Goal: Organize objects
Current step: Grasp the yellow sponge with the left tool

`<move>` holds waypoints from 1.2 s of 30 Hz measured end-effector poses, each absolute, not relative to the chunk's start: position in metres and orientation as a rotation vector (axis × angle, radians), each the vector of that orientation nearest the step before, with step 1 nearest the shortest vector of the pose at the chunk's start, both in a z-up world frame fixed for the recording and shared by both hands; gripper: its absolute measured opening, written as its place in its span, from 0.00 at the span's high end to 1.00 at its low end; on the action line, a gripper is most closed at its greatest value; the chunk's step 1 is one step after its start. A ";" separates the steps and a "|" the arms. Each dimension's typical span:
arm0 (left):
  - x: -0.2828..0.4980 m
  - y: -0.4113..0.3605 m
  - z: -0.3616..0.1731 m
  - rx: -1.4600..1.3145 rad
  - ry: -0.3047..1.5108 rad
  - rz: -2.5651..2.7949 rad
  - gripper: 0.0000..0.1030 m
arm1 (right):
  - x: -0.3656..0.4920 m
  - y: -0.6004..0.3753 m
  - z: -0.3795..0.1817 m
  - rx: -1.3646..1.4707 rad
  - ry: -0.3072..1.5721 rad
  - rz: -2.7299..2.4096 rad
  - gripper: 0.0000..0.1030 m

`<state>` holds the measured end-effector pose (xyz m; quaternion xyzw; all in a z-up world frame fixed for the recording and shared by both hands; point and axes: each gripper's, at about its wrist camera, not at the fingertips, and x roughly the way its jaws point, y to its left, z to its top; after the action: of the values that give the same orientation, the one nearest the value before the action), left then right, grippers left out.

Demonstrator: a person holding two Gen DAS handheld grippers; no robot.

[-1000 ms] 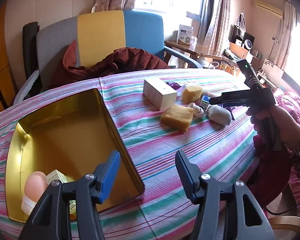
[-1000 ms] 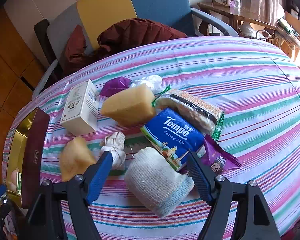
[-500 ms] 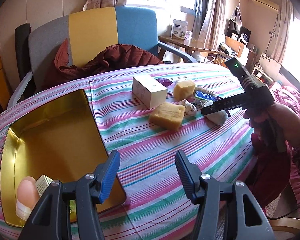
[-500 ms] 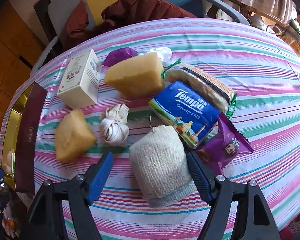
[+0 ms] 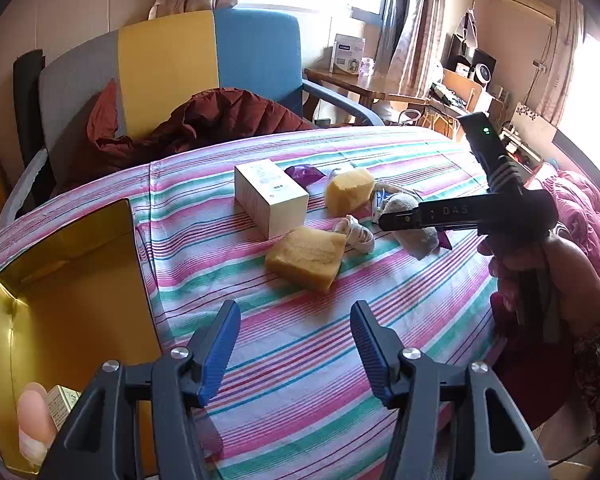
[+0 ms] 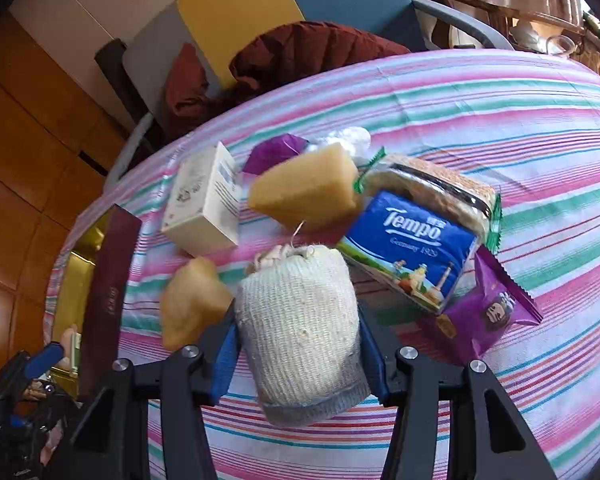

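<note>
A rolled cream knit sock [image 6: 300, 332] lies on the striped tablecloth between the blue pads [image 6: 224, 356] of my right gripper [image 6: 298, 360]. Its jaws are closing and the pads touch both sides of the roll. The left wrist view shows that gripper [image 5: 392, 222] from the side, over the sock [image 5: 404, 204]. My left gripper [image 5: 296, 344] hovers open and empty above bare cloth, just right of the gold tin [image 5: 72, 300]. Two yellow sponges [image 5: 306, 258] [image 5: 348, 196], a white box [image 5: 270, 196] and a white cord bundle [image 5: 358, 232] lie beyond it.
A blue Tempo tissue pack [image 6: 412, 256], a cracker packet [image 6: 432, 192] and a purple snack bag [image 6: 488, 312] crowd the sock's right side. The tin holds a pink-capped item [image 5: 34, 420] and a small box. A chair with a dark red jacket [image 5: 204, 124] stands behind the table.
My right gripper has moved forward over the sock and its jaws have narrowed onto it. My left gripper has drifted right, away from the tin.
</note>
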<state>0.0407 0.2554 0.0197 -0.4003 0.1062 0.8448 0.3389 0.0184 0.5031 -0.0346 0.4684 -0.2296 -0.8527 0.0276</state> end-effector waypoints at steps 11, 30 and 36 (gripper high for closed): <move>0.009 0.320 0.003 -1.158 0.164 2.215 0.43 | 0.025 0.524 -0.019 1.241 -0.897 -2.718 0.48; -0.047 0.362 -0.064 -1.366 0.193 2.300 0.16 | 0.030 0.535 -0.021 1.197 -0.976 -2.709 0.47; -0.041 0.361 -0.072 -1.310 0.240 2.295 0.18 | 0.029 0.534 -0.022 1.212 -0.964 -2.710 0.47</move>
<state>-0.0406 0.3607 -0.0720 -0.4791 0.0878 0.8393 0.2415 0.0288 0.5342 -0.0222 0.3884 -0.3088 -0.8682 0.0102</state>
